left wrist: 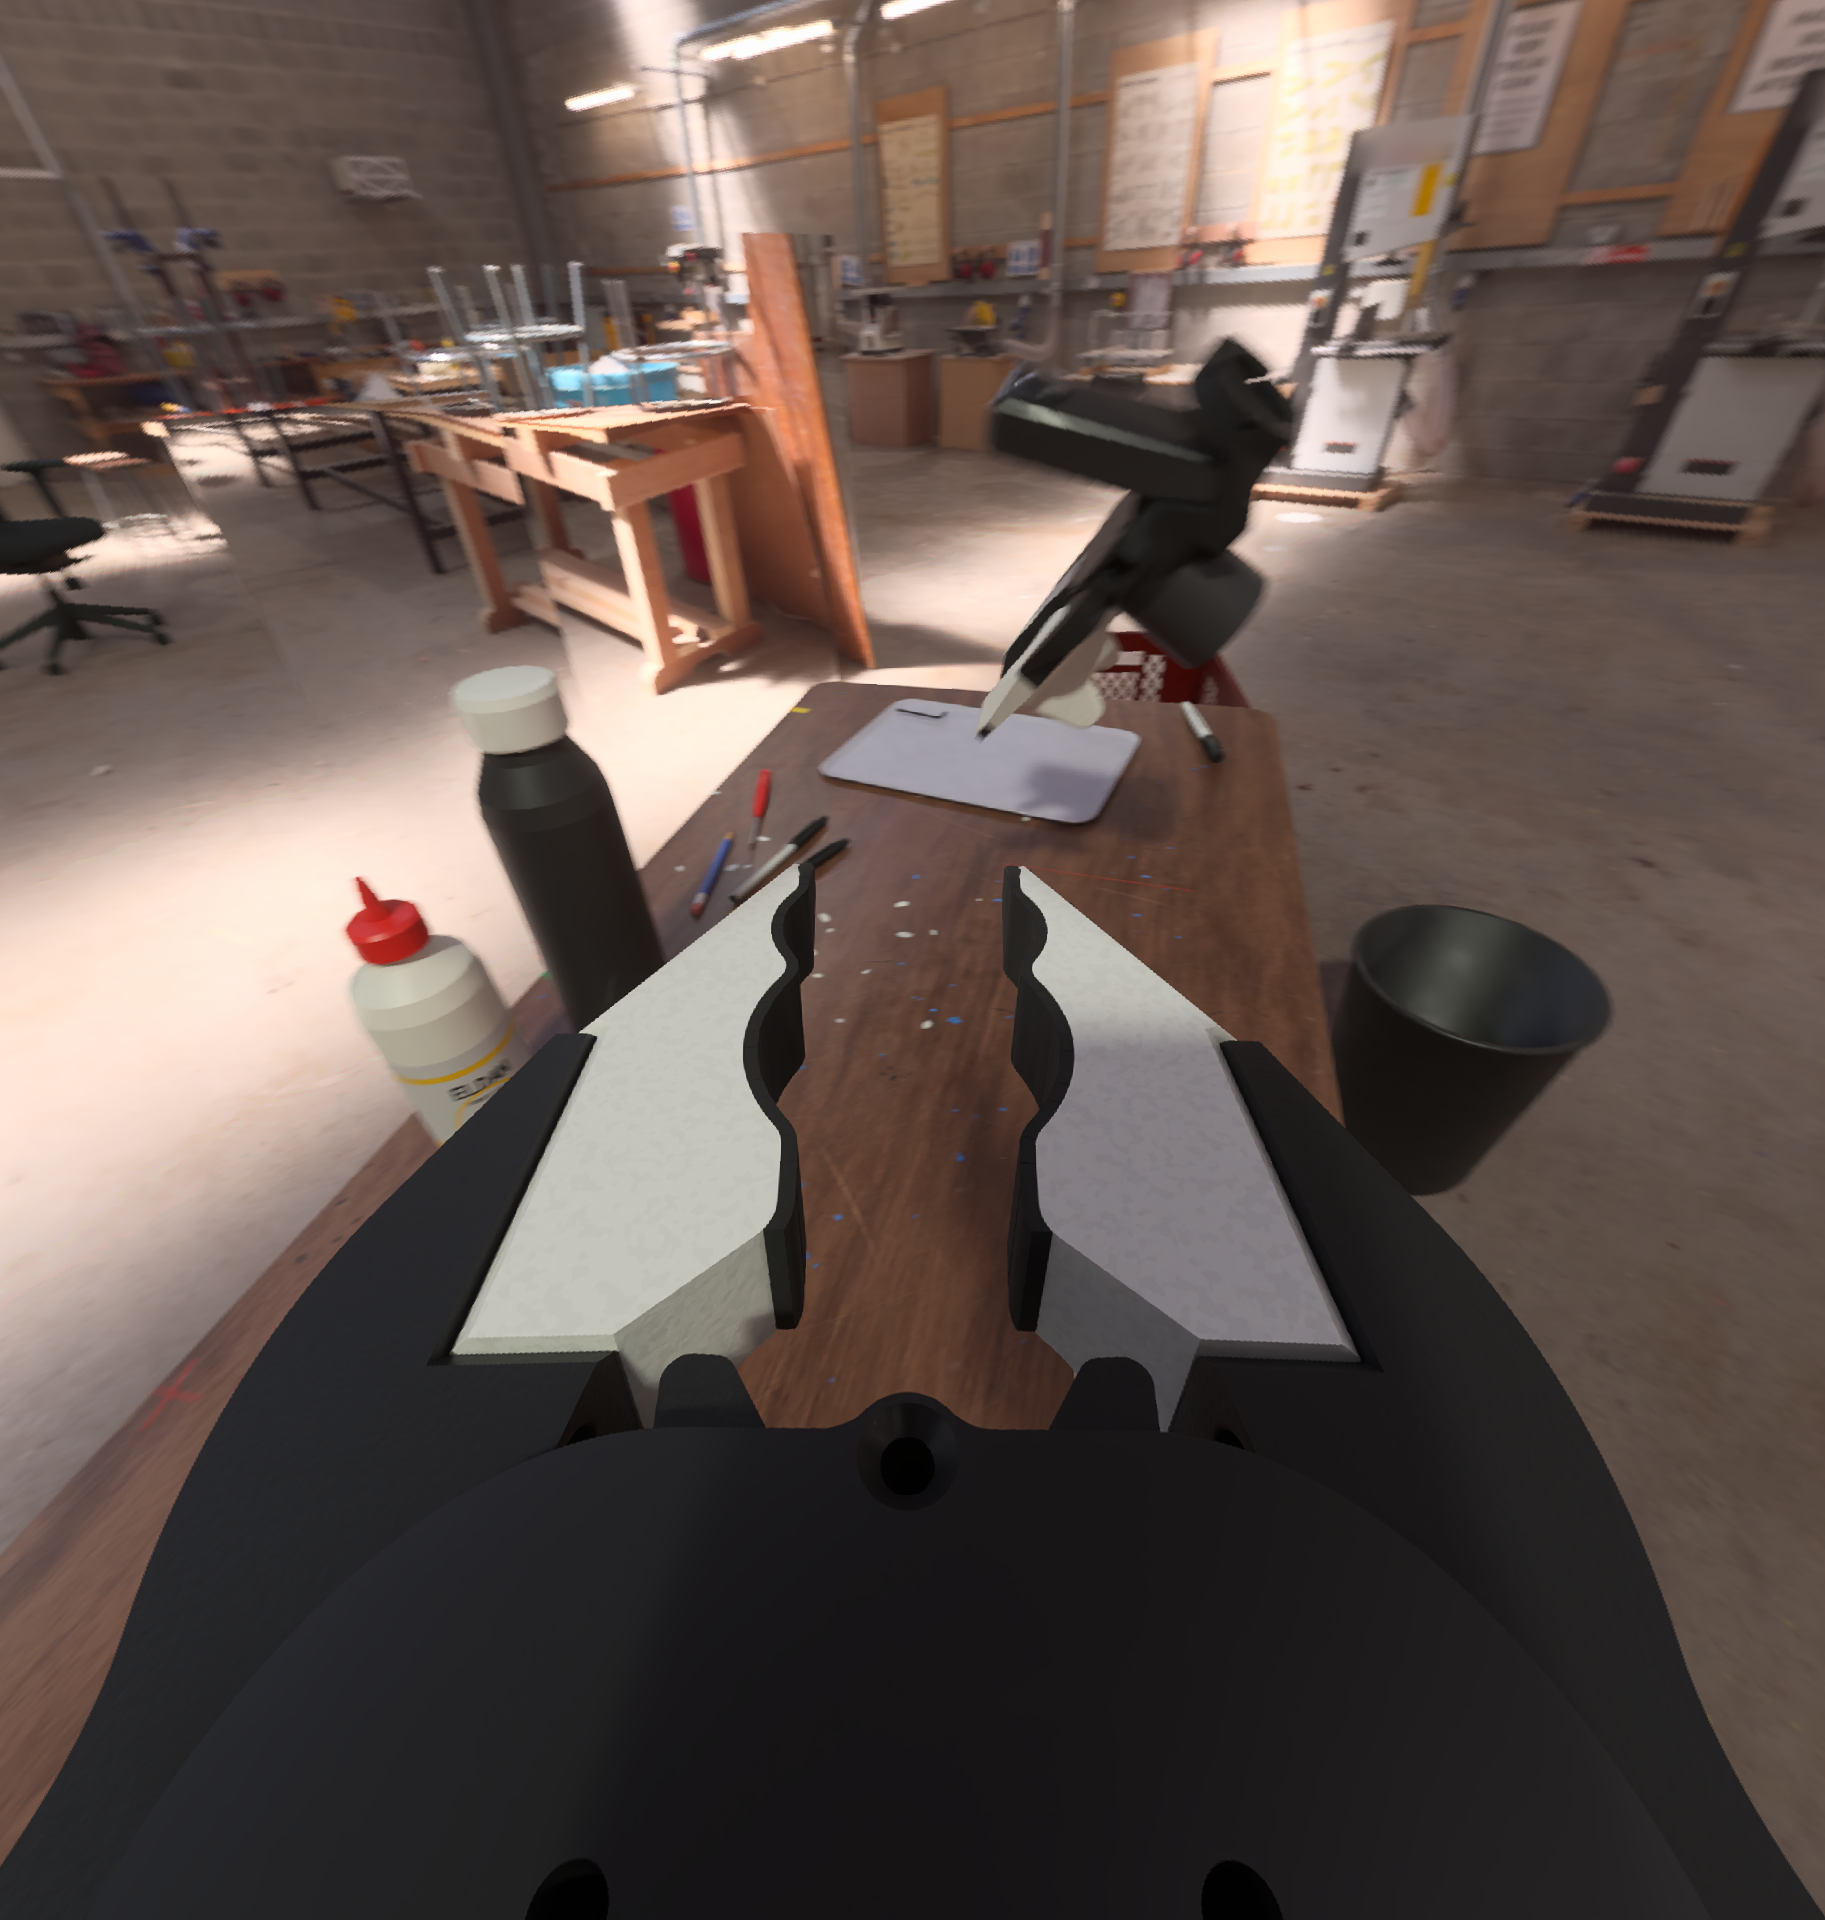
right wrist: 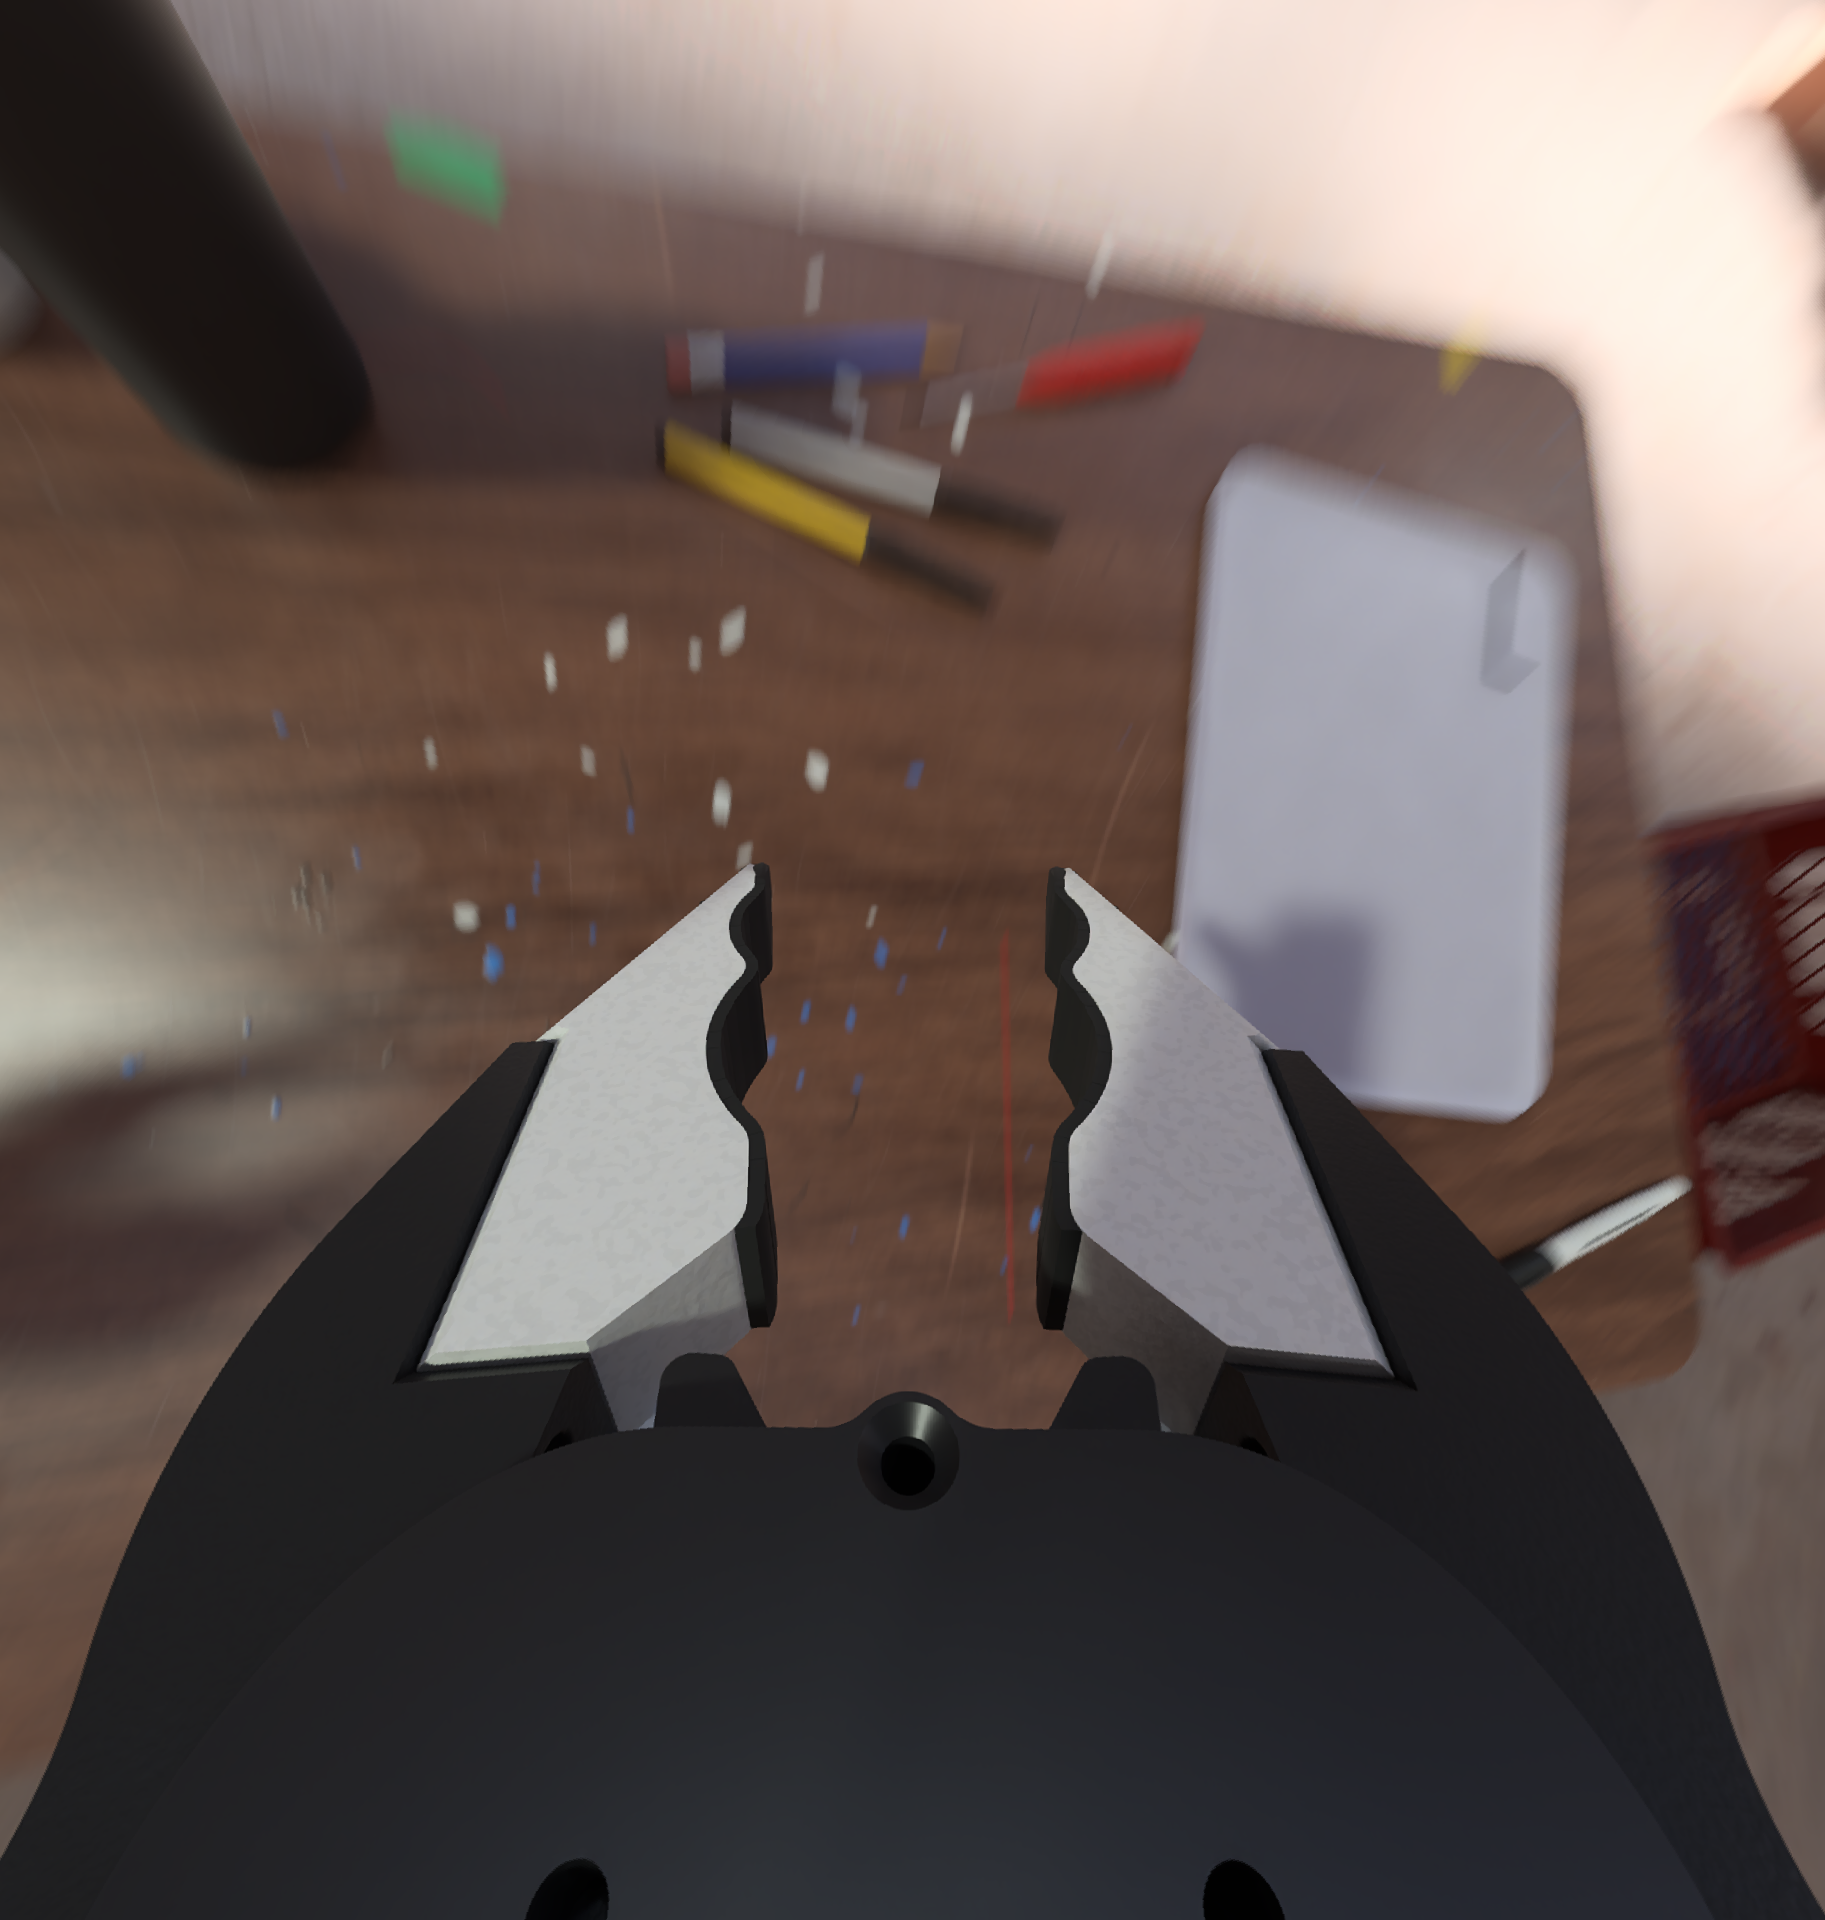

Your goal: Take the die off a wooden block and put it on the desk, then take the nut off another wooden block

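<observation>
No die, nut or wooden block shows in either view. My left gripper [left wrist: 908, 883] is open and empty, low over the brown wooden desk [left wrist: 991, 1039] and pointing along it. My right gripper [right wrist: 908, 883] is open and empty, looking down on the desk [right wrist: 368, 623]; that view is blurred. In the left wrist view the right gripper [left wrist: 986, 727] hangs tilted at the far end, its tips just above a flat white tray [left wrist: 991, 769].
A black bottle [left wrist: 555, 862] and a white glue bottle [left wrist: 420, 997] stand at the left edge, a black cup [left wrist: 1459, 1049] at the right. Several pens [right wrist: 835, 457] lie near the white tray [right wrist: 1375, 790]. A red basket [right wrist: 1770, 1018] and a marker [right wrist: 1594, 1231] sit beyond it.
</observation>
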Robot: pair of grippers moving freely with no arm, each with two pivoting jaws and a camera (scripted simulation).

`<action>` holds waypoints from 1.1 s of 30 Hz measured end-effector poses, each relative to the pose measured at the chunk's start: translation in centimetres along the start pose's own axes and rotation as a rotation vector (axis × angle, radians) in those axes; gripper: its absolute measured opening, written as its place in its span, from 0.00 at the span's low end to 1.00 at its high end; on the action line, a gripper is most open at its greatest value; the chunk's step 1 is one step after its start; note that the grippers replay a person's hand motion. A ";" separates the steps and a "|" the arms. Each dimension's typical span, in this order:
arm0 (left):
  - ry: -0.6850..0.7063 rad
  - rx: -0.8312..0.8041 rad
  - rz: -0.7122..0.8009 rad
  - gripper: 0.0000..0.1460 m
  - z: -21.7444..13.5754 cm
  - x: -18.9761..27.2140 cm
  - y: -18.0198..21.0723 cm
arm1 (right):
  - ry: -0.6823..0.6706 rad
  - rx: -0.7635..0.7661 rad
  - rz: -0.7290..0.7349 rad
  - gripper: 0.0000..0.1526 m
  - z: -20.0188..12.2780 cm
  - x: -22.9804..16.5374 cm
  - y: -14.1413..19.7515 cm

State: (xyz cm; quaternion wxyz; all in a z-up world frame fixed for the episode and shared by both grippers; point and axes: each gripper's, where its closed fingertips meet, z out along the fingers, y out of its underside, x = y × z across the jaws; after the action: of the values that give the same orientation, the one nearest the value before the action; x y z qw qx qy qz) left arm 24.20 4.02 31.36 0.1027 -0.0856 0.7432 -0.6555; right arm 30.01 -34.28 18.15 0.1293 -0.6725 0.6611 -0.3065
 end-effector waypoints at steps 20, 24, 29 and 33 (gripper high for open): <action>-0.367 -0.015 0.021 0.25 -9.0 -6.7 -0.9 | 0.301 0.742 -0.230 0.33 -12.4 -5.7 -9.0; -0.523 -0.123 0.020 0.24 -11.7 -9.1 0.8 | 0.281 0.724 -0.250 0.33 -11.6 -6.3 -9.1; -0.643 -0.393 -0.089 0.22 -15.7 -11.8 6.2 | 0.195 0.731 -0.265 0.33 -11.1 -7.6 -9.3; -0.693 -0.531 -0.209 0.20 -18.2 -13.0 9.9 | 0.116 0.734 -0.268 0.33 -10.8 -8.6 -9.3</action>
State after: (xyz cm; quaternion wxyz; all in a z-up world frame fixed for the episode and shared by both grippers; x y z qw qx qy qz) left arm 31.96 26.07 24.24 0.2533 -0.3980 0.7949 -0.3815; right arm 31.81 -22.54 29.88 0.2825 -0.6436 0.4199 -0.5742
